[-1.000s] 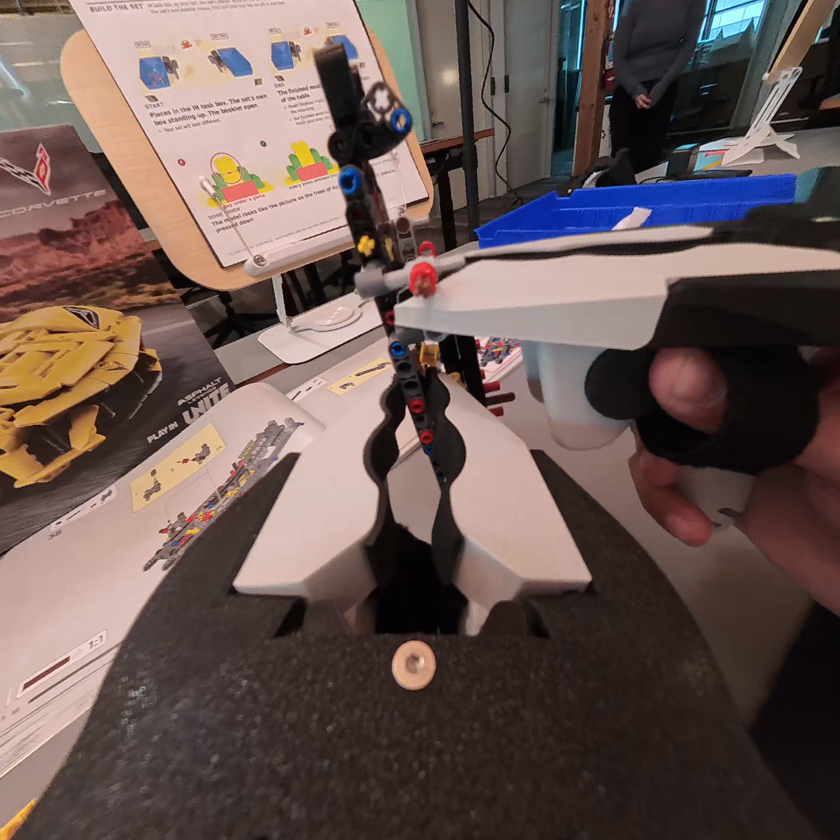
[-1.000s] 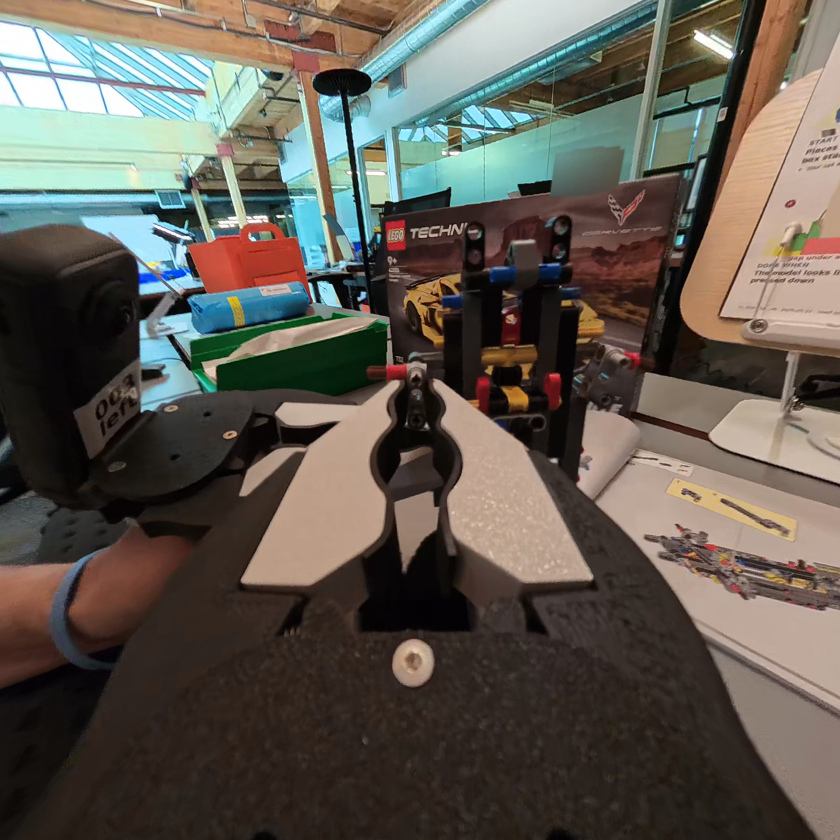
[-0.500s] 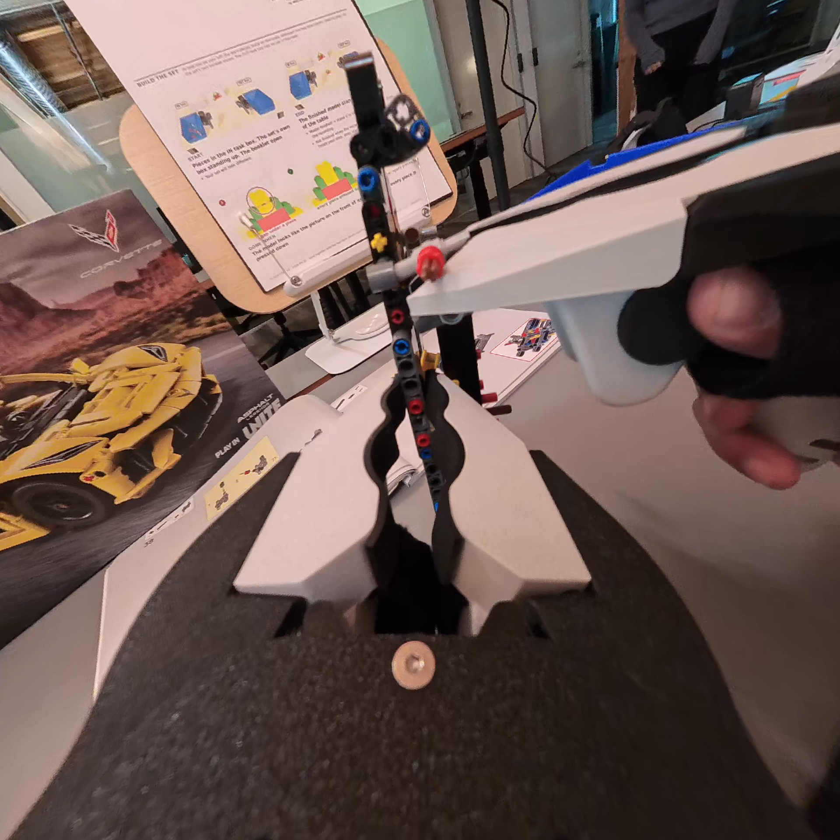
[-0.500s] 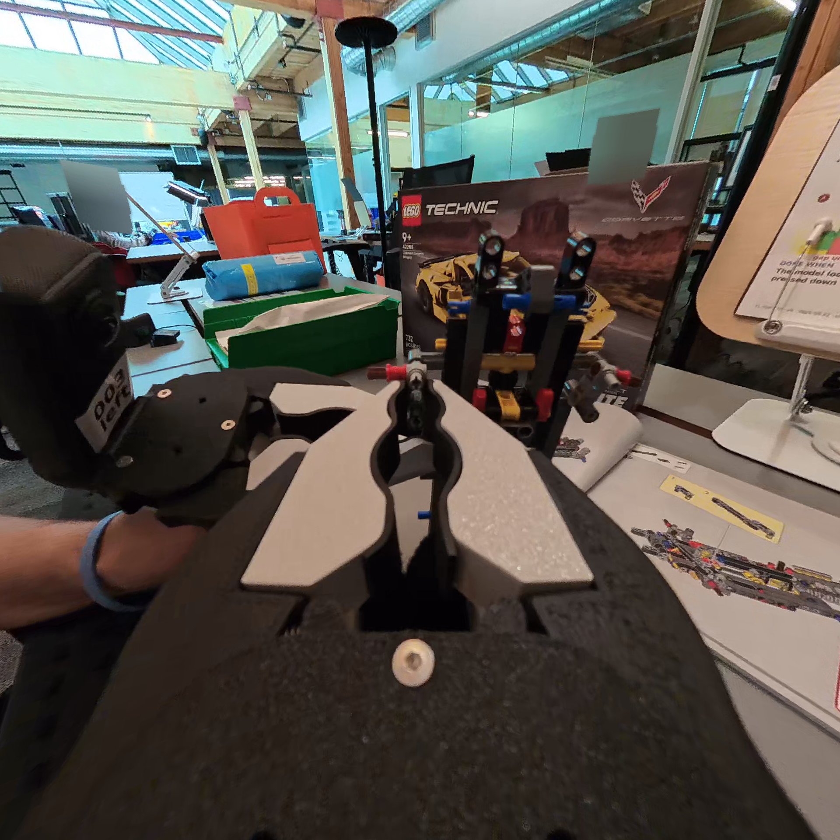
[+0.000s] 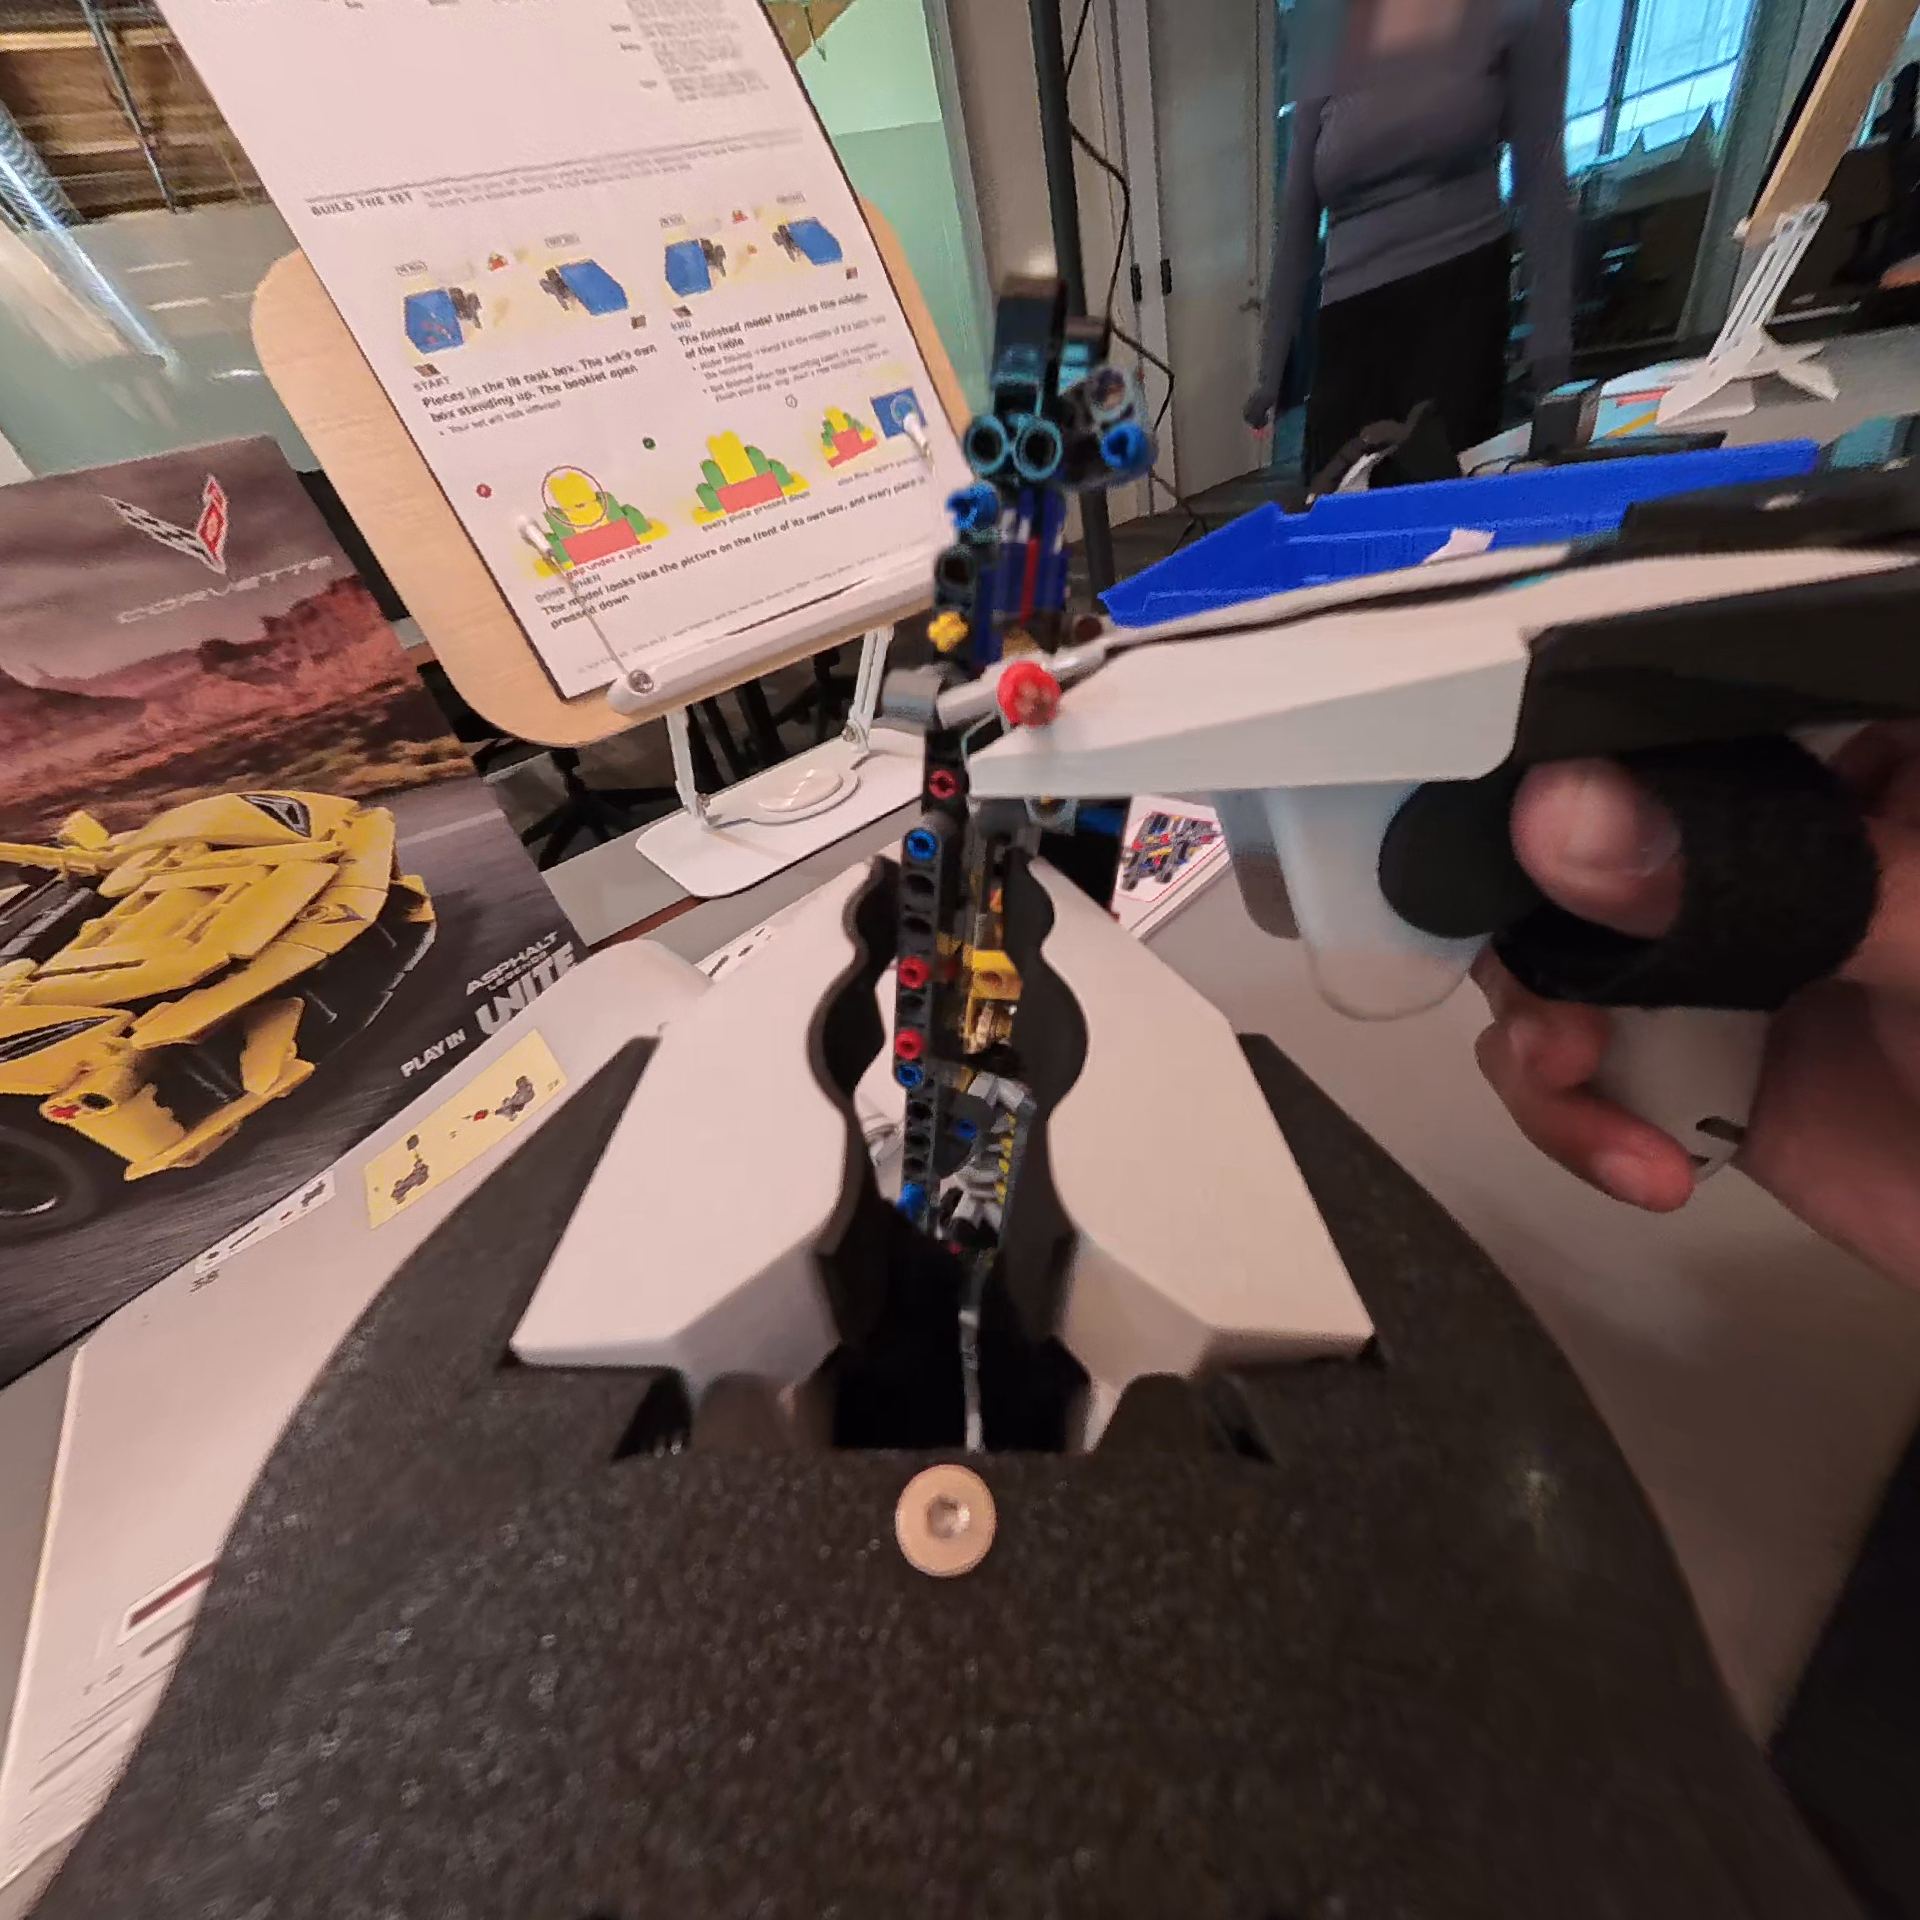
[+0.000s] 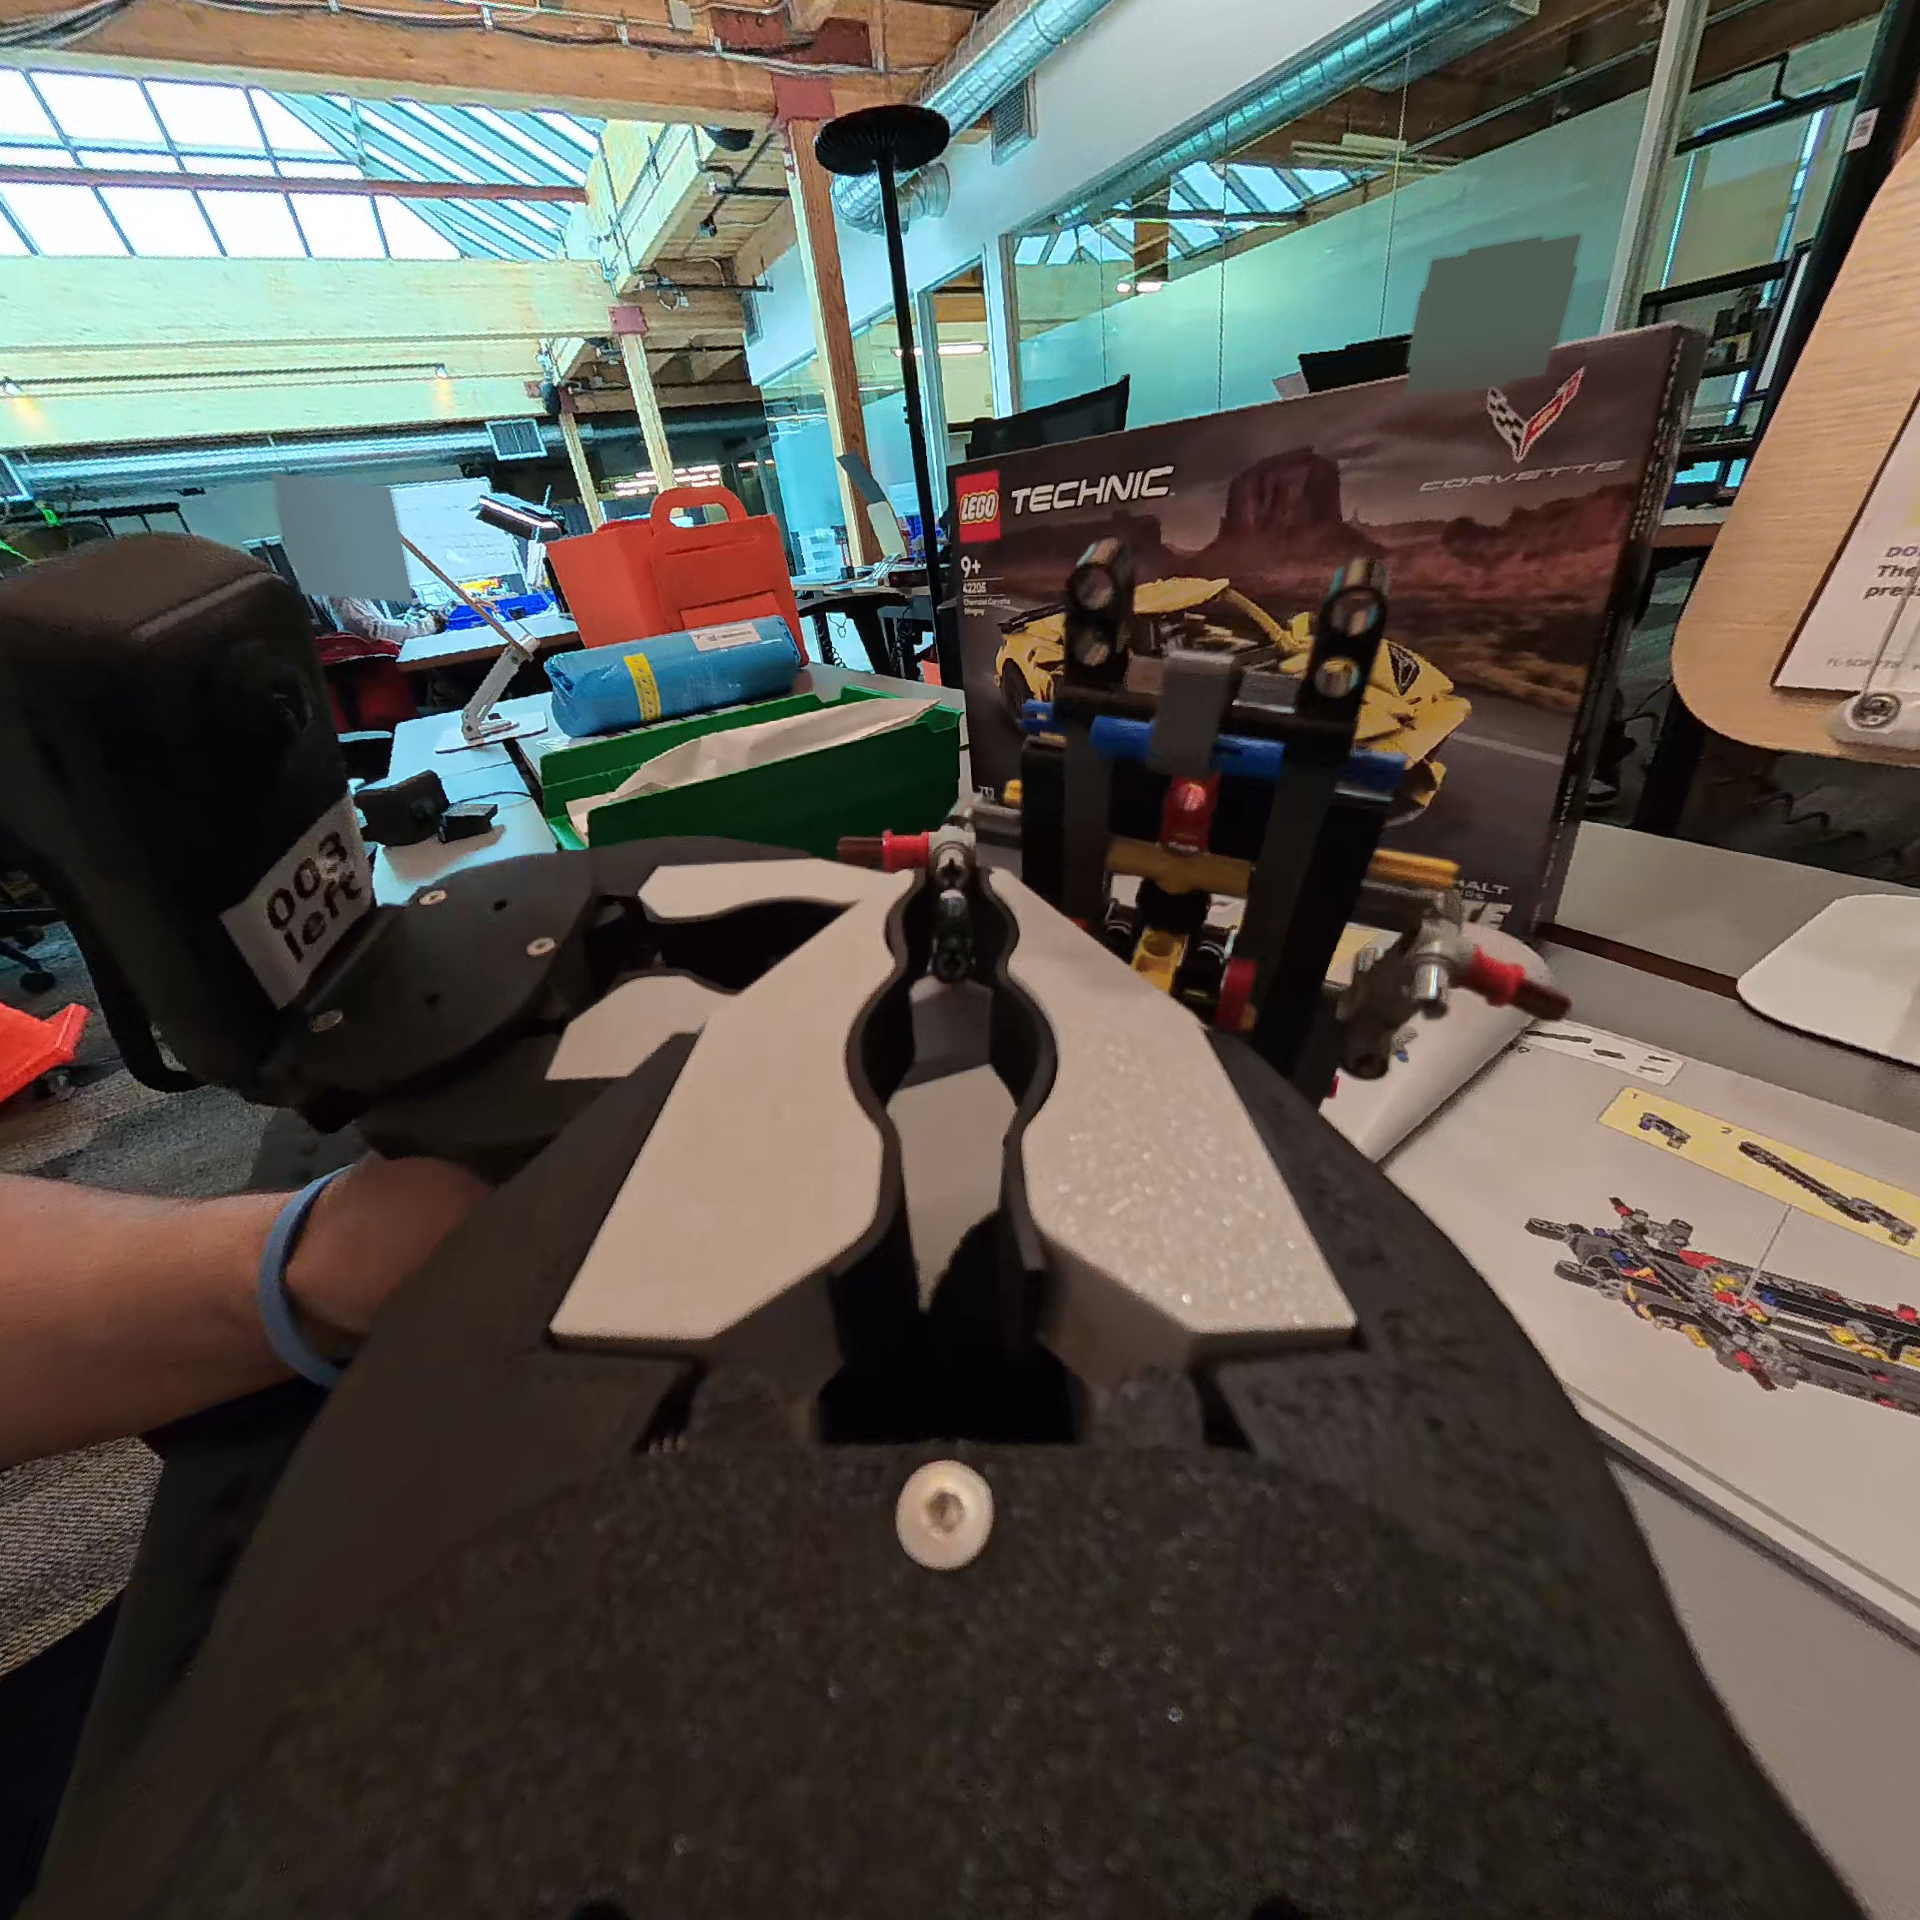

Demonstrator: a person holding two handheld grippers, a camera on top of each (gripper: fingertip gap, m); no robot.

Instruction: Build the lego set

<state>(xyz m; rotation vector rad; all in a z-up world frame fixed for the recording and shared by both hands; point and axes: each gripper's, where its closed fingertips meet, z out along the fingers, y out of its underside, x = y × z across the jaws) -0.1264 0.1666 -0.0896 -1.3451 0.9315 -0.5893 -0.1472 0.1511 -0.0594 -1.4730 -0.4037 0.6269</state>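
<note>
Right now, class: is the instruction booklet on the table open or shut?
Open. In the right wrist view the instruction booklet lies flat on the table with printed build diagrams showing, its far page curling up behind the frame.

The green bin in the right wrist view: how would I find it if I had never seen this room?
Start at the big car box standing upright behind the lego model. Look just left of the box, on the same table, for a long low green bin with pale paper lying in it. Behind it lie a blue roll and an orange bag; only the bin is green and open-topped.

Bright daylight from skylights (image 6: 260, 208); wide-angle bending at edges; left wrist view motion-blurred, right mostly sharp.
</note>
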